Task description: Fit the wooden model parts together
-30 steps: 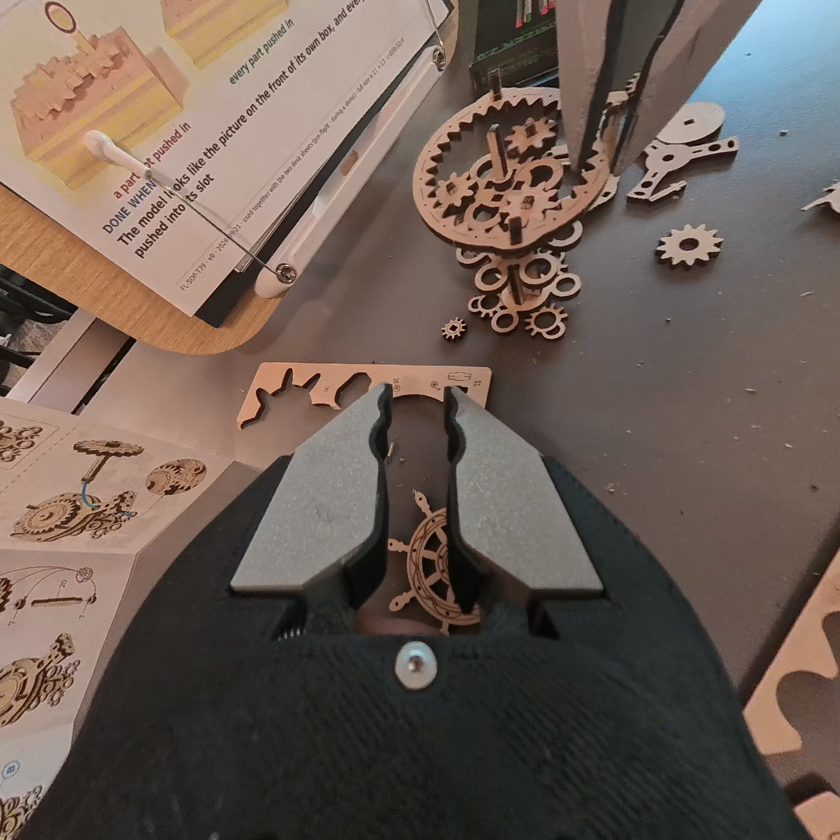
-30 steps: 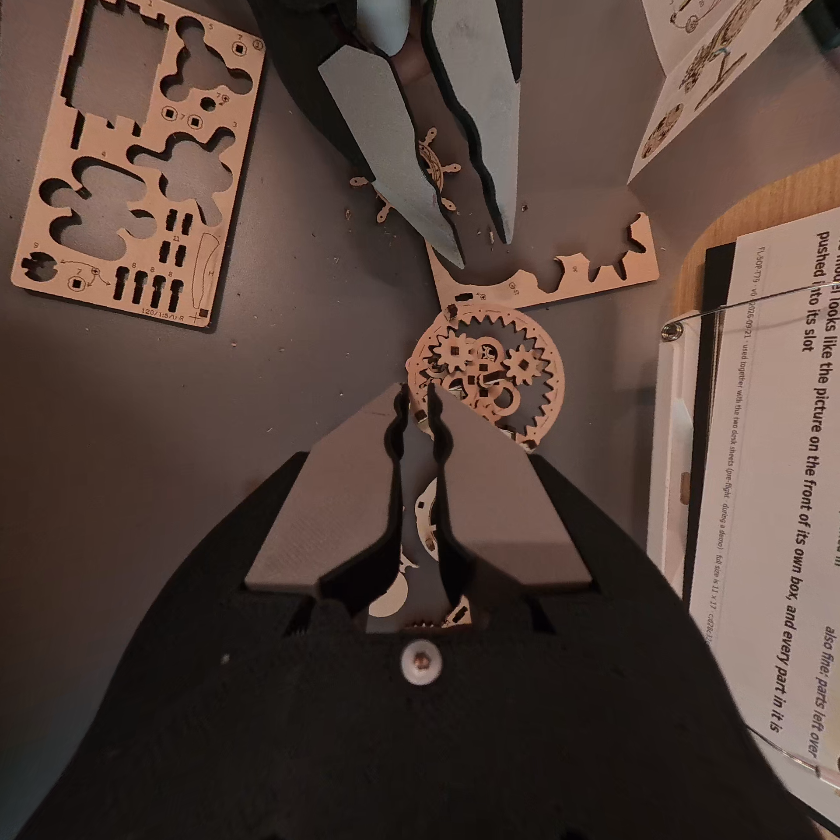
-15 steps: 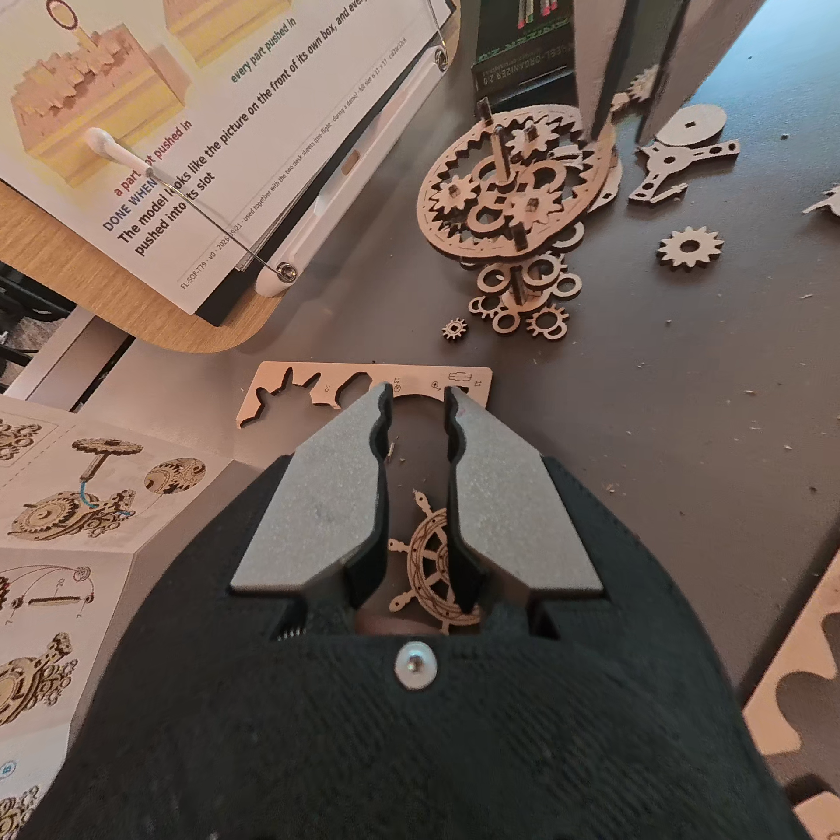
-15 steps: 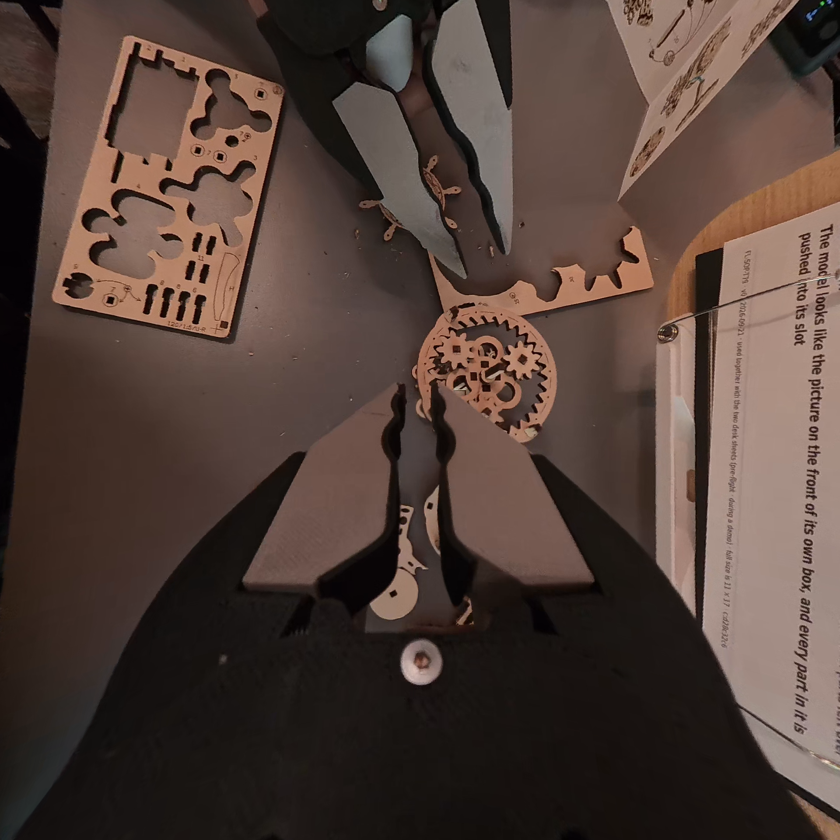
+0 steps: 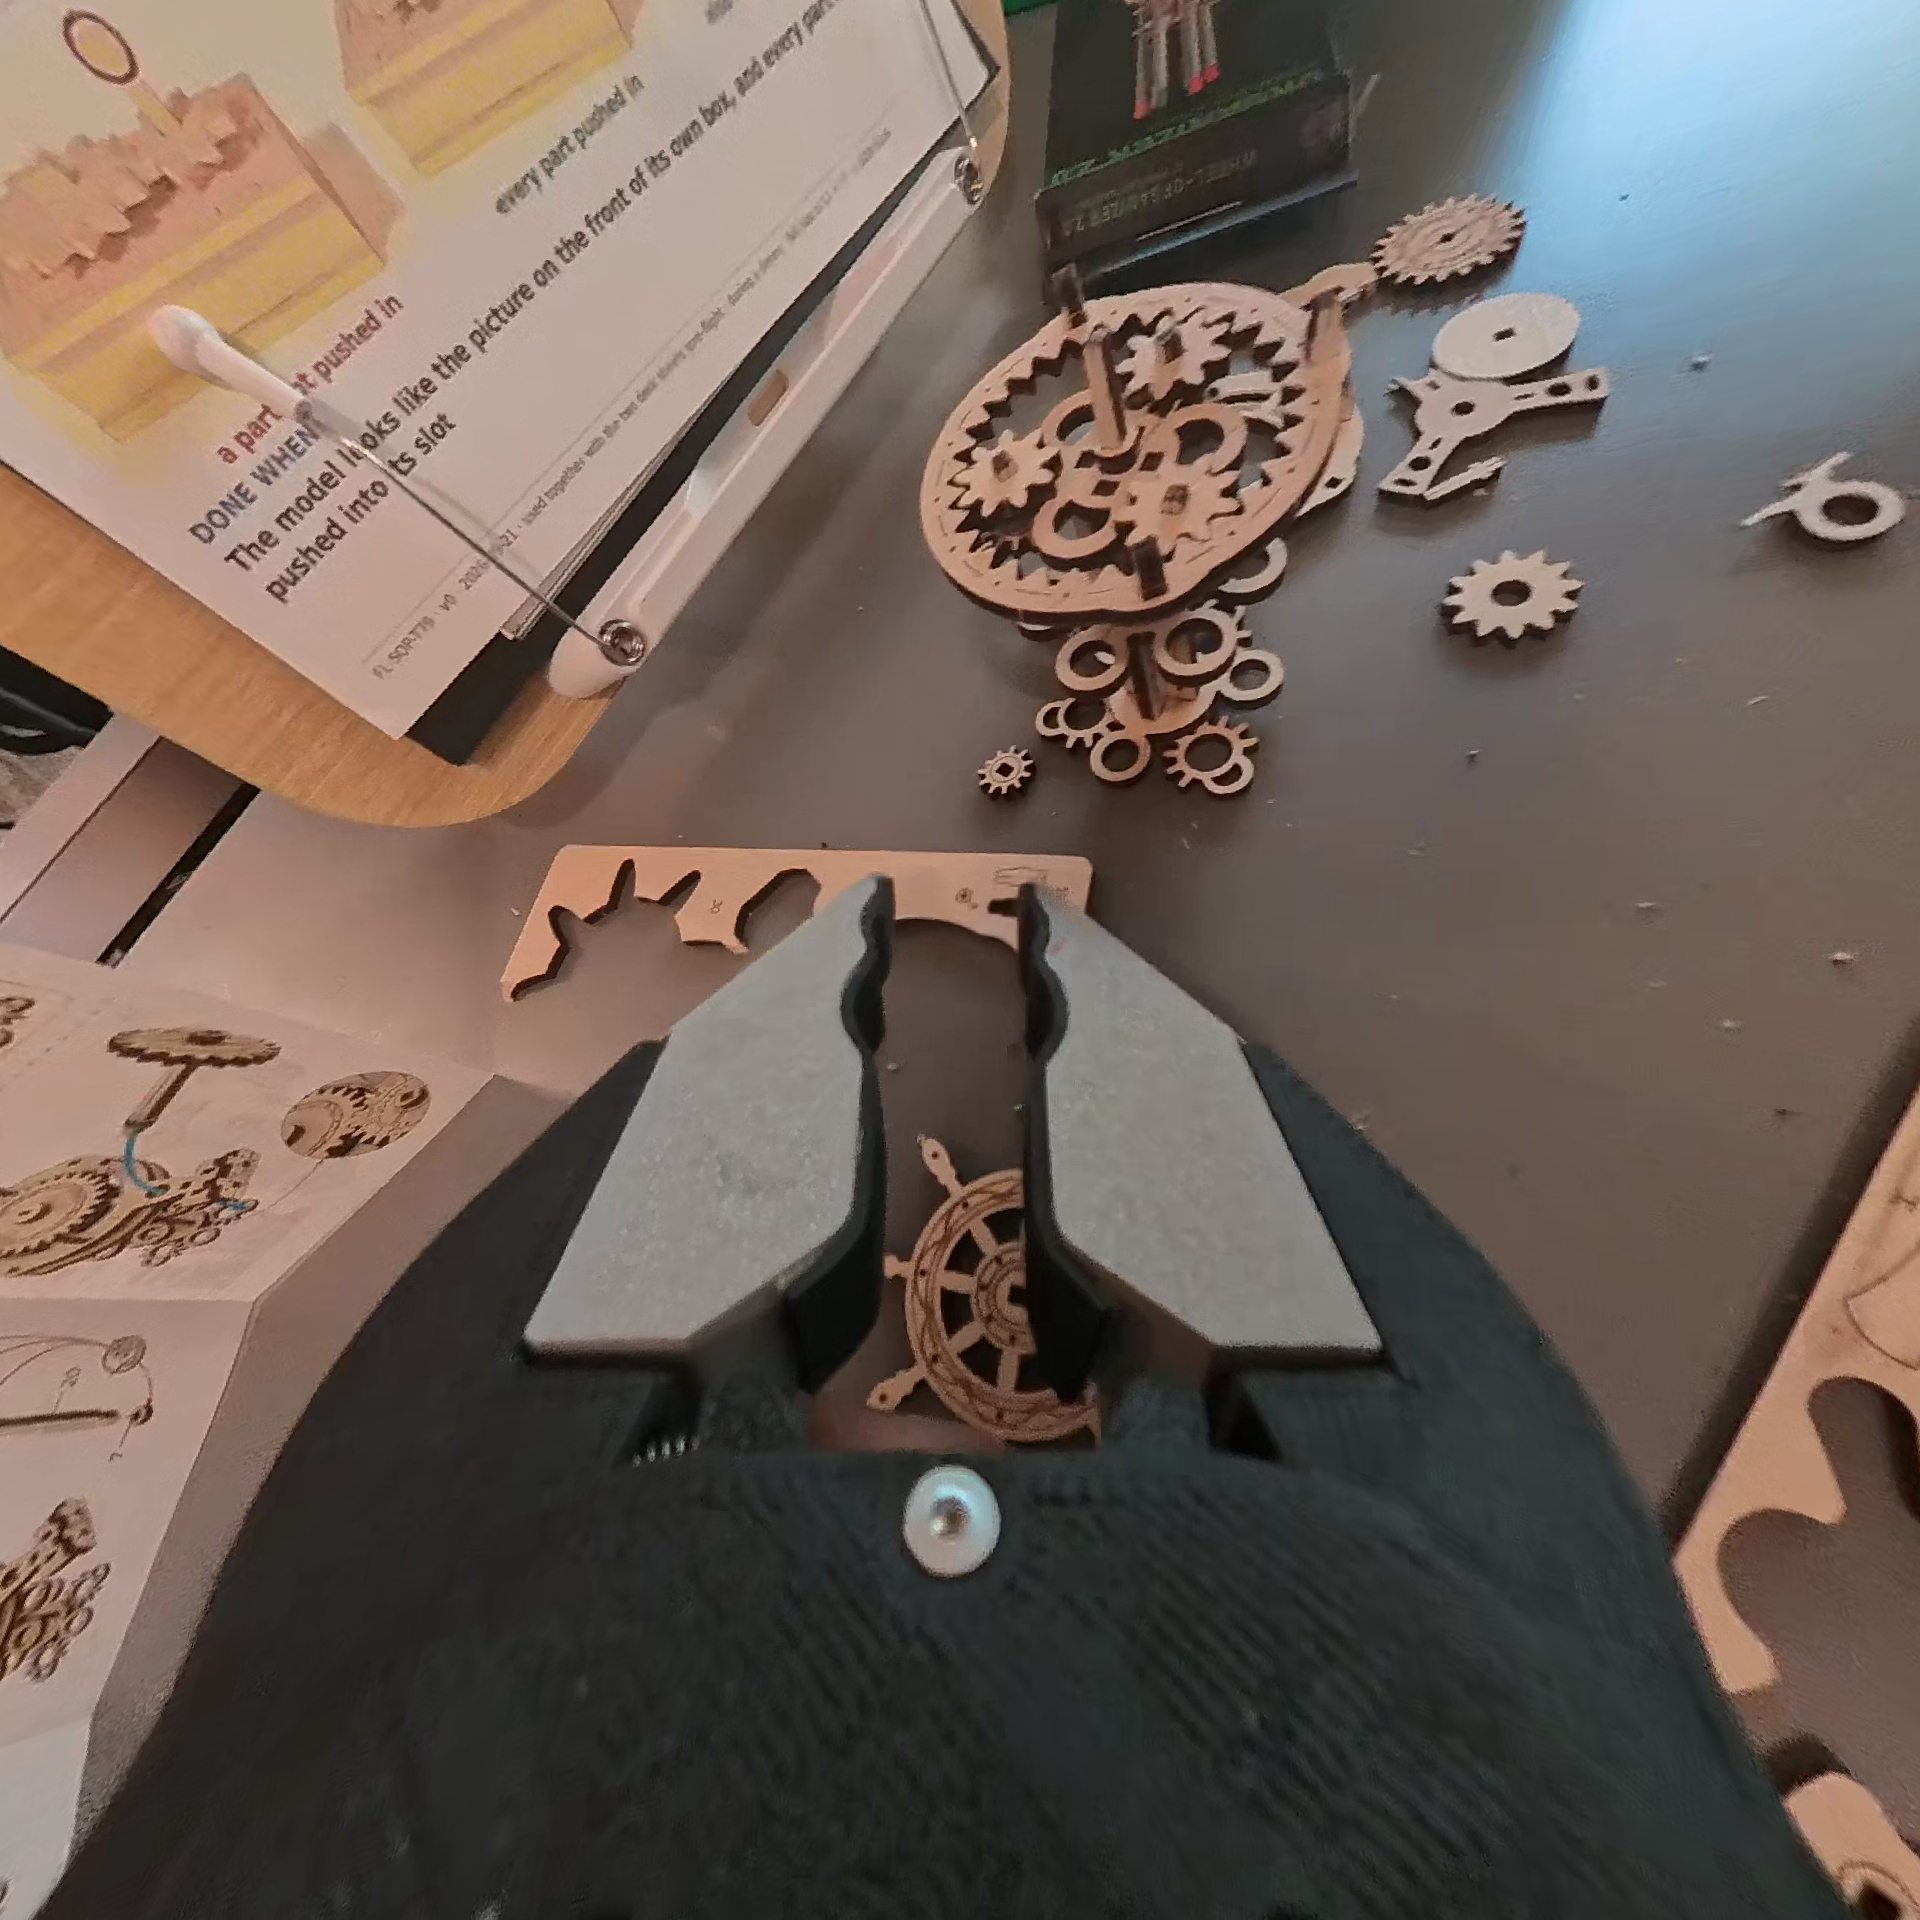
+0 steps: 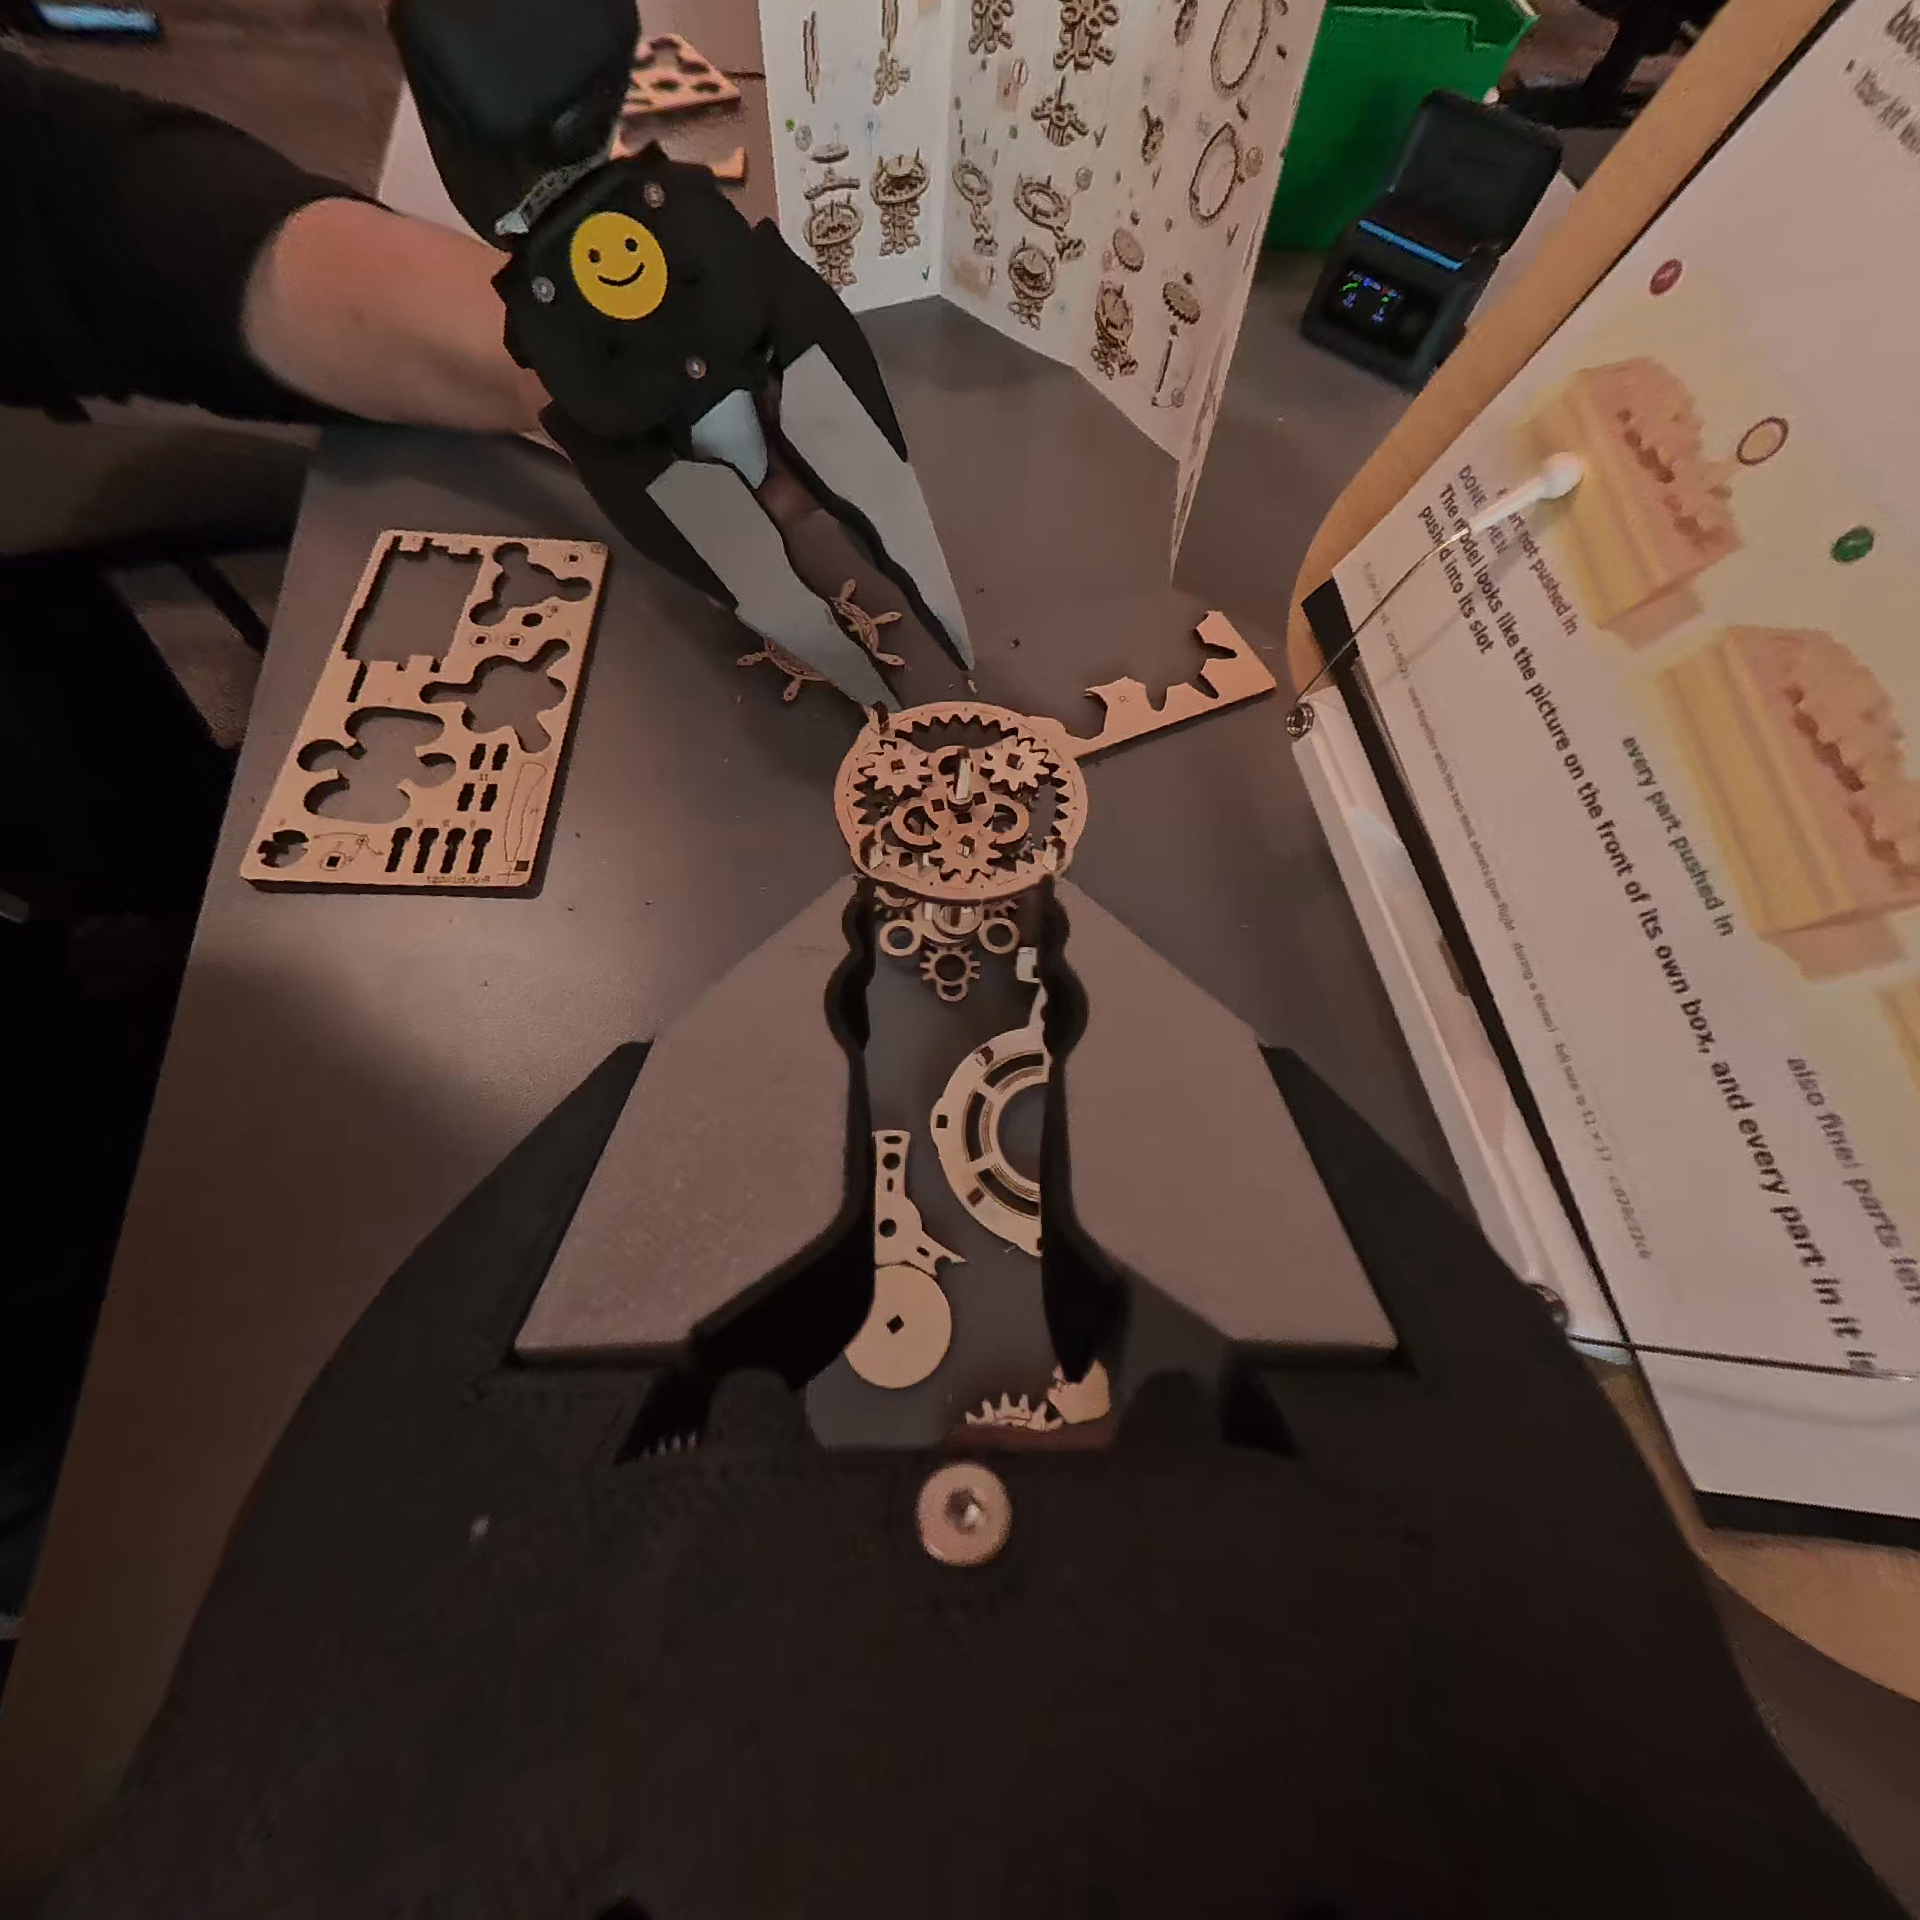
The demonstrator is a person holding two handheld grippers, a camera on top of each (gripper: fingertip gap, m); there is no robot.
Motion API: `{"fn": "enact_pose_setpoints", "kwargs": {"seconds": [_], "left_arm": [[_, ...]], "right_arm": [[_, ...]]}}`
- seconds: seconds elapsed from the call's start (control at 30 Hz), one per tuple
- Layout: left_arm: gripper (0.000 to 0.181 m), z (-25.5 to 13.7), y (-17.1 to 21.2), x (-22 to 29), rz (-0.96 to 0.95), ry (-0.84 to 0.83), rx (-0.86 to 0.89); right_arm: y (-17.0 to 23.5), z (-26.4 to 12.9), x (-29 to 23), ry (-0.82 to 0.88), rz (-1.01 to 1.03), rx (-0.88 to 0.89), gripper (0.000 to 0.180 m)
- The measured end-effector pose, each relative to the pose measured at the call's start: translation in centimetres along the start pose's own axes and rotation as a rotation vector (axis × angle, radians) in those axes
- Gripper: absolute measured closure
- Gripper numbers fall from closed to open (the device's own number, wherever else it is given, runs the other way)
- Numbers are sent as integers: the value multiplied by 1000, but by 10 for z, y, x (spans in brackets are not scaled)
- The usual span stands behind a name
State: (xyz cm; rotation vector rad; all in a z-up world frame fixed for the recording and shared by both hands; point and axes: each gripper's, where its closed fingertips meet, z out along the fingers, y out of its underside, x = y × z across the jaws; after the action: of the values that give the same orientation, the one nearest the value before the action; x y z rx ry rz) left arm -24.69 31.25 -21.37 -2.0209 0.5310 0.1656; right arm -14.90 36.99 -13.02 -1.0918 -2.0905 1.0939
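Wooden gear assembly sits just beyond the empty, parted right claw

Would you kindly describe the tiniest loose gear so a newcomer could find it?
Start at the round geared assembly on the dark table. At its ringed foot's left edge lies the tiny gear, dark-edged and far smaller than the pale gear to the right.
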Motion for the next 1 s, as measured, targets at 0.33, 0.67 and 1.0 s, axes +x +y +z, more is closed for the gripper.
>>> {"fn": "enact_pose_setpoints", "kwargs": {"seconds": [0.33, 0.67, 1.0], "left_arm": [[158, 1, -19, 11, -53, 47, 56], [157, -1, -24, 15, -70, 73, 74], [157, -2, -23, 14, -69, 71, 72]], "right_arm": [[16, 29, 3, -38, 33, -44, 152], [29, 41, 0, -68, 27, -101, 153], [21, 43, 1, -91, 52, -57, 157]]}}
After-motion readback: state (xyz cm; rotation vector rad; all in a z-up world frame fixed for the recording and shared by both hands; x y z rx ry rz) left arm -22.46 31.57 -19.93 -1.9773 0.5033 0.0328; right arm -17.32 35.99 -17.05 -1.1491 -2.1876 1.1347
